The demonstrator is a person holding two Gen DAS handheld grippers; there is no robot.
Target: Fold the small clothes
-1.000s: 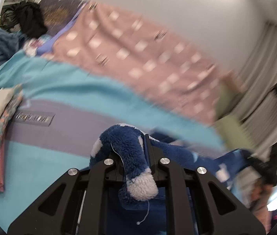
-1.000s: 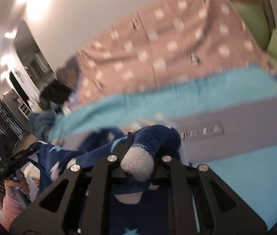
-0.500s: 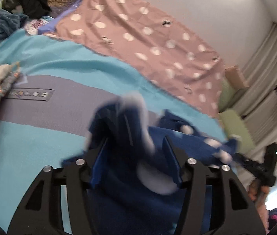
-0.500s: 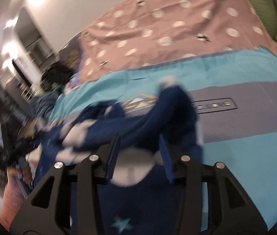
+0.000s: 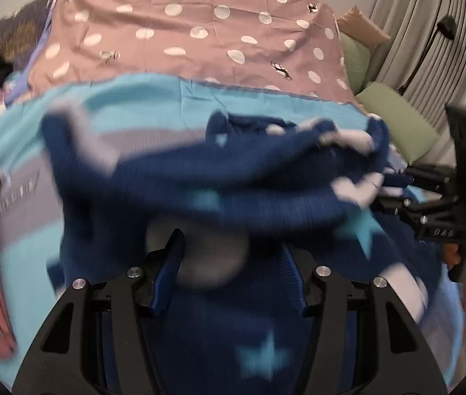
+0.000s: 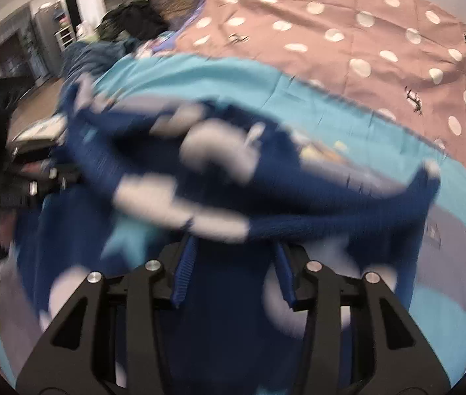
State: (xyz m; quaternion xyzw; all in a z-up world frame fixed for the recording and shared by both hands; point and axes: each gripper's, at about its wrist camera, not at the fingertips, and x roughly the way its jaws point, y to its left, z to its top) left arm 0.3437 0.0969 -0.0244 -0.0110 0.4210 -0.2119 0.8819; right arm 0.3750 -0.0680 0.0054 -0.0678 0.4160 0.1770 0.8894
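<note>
Fleece, thick and floppy: the one dark blue fuzzy garment with pale stars and white patches lies bunched on the turquoise and grey bedspread just ahead of me, light, soft and unlikely to slip, so I judge the hemmed edges the best hold. My two tools, left gripper and right gripper, both stand spread, pinching nothing (cloth lies loose between the pads).
</note>
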